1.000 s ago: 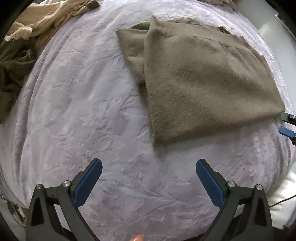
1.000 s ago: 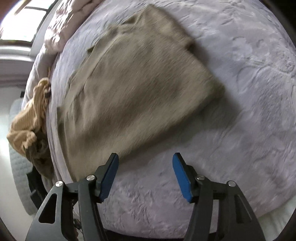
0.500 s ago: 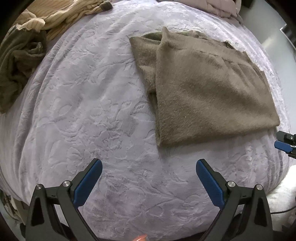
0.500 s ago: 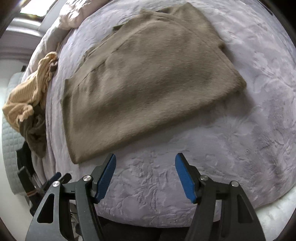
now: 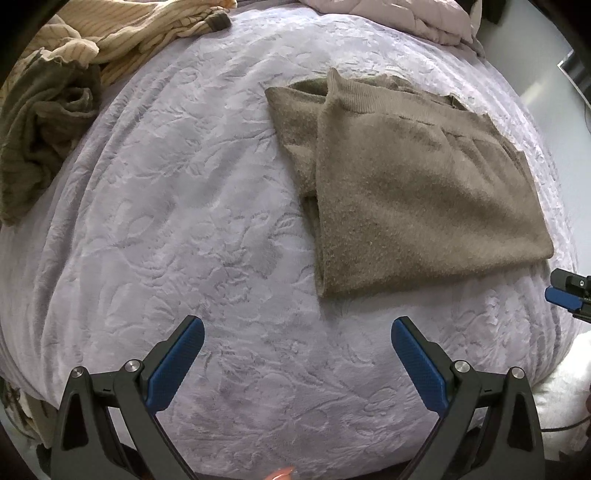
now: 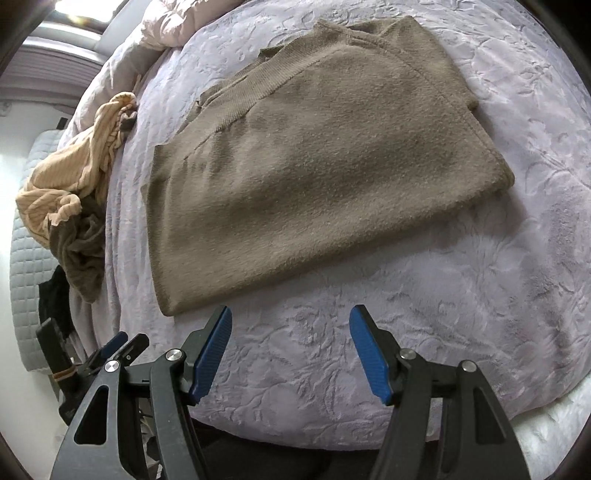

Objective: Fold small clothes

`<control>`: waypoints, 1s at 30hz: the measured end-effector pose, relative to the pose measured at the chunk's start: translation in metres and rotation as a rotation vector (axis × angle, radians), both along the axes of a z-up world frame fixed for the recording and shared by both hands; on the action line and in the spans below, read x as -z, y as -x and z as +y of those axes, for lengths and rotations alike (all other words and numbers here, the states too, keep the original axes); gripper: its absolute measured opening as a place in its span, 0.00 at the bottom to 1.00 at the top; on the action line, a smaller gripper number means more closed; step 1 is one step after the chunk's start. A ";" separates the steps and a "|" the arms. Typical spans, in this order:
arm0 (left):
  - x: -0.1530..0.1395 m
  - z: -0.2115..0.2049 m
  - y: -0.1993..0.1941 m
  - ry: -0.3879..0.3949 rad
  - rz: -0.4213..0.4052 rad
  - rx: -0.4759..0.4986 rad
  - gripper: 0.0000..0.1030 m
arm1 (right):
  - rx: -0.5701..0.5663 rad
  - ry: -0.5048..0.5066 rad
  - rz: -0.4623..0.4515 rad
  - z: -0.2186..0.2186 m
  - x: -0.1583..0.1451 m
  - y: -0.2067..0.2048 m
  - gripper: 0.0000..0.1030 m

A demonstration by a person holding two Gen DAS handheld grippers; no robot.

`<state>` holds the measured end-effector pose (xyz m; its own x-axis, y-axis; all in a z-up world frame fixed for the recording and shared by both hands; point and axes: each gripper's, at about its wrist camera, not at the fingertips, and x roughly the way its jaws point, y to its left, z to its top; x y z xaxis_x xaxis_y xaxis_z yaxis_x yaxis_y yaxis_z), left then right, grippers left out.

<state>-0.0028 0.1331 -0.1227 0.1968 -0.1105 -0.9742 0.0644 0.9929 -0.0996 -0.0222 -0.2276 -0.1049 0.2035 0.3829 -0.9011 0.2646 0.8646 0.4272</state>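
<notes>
Sweater lies folded on the bed; your left gripper and right gripper hover empty beside it, jaws spread apart.

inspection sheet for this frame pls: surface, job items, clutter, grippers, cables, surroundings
Surface: lavender embossed bedspread, lightly rumpled.
Job's things: brown sweater folded into a rough rectangle, lying flat, touched by neither gripper.
Clutter: tan striped garment and olive garment heaped at the bed's far-left edge; pink duvet bunched at the far end.
Grippers: left gripper open, empty, above bare bedspread; right gripper open, empty, just short of the sweater's near edge.
Cables: thin dark cable at lower right, off the bed.
Surroundings: grey quilted surface beside the bed; bright window.
</notes>
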 end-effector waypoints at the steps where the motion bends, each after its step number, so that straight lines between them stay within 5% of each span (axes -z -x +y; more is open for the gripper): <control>1: -0.001 0.000 0.000 0.001 -0.003 0.001 0.98 | 0.001 0.001 -0.001 -0.001 -0.001 0.001 0.68; 30: -0.021 -0.005 -0.006 0.060 -0.062 -0.034 0.98 | 0.002 0.014 -0.005 -0.003 -0.007 0.000 0.68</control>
<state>0.0028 0.1279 -0.1017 0.2611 -0.1608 -0.9518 0.0382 0.9870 -0.1563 -0.0223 -0.2302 -0.0983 0.2083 0.3696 -0.9055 0.2640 0.8702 0.4159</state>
